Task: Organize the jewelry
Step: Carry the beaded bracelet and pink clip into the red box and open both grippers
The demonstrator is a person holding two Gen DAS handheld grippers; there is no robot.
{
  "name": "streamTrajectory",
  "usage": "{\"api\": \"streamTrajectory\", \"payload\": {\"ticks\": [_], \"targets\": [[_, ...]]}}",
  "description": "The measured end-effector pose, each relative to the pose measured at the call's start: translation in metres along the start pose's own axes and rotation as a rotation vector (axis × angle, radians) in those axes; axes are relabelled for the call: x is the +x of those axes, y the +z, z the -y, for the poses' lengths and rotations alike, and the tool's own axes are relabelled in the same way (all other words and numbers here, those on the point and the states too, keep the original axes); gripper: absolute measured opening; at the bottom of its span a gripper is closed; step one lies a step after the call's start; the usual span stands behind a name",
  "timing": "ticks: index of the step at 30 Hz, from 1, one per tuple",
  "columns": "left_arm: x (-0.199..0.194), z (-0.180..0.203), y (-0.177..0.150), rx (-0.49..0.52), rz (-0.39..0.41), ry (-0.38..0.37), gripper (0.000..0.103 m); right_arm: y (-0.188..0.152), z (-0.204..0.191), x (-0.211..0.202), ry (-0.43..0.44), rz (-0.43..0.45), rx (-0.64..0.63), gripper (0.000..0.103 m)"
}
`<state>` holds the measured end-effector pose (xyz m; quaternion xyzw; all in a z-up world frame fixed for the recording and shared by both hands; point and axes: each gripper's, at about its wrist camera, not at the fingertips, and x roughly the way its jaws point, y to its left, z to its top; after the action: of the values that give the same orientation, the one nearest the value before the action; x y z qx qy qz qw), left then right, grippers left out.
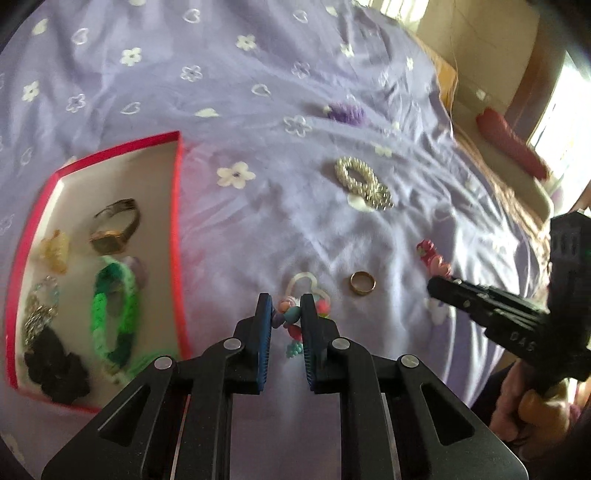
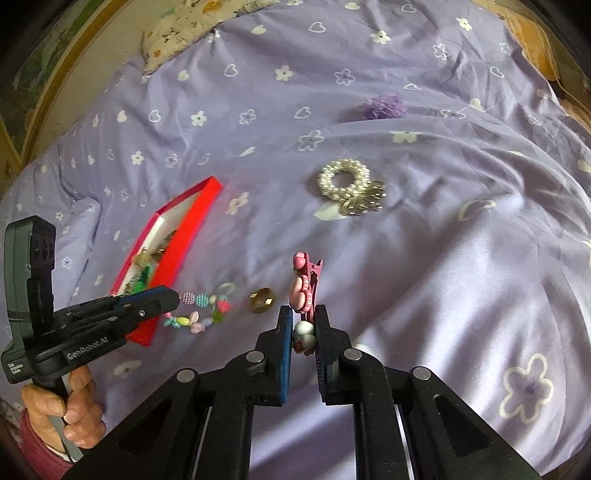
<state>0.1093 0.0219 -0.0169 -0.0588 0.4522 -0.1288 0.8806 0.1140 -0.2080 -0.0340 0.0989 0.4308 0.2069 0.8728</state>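
Note:
My left gripper point(image 1: 286, 312) is shut on a colourful bead bracelet point(image 1: 295, 321) lying on the purple bedsheet; the bracelet also shows in the right wrist view point(image 2: 201, 312). My right gripper point(image 2: 303, 325) is shut on a pink hair clip point(image 2: 304, 286), seen also in the left wrist view point(image 1: 432, 256). A red box point(image 1: 176, 221) at the left holds a watch point(image 1: 116, 225), a green band point(image 1: 114, 314), a chain and a black scrunchie. A gold ring point(image 1: 362, 283), a pearl bracelet point(image 1: 364, 182) and a purple scrunchie point(image 1: 347, 112) lie loose on the sheet.
The purple flowered bedsheet point(image 2: 461, 258) covers the whole bed. A patterned pillow point(image 2: 177, 33) lies at the far left in the right wrist view. The bed's edge, a red object point(image 1: 513, 144) and a bright window are at the right in the left wrist view.

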Motion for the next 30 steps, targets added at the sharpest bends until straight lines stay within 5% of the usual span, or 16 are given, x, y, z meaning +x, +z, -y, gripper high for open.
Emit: {"api": "streamTrajectory", "payload": {"ticks": [30], "targets": [[-0.100, -0.065, -0.014, -0.151, 0.171, 0.056, 0.013, 0.000, -0.100, 0.015, 0.164, -0.041, -0.148, 0.011]]}}
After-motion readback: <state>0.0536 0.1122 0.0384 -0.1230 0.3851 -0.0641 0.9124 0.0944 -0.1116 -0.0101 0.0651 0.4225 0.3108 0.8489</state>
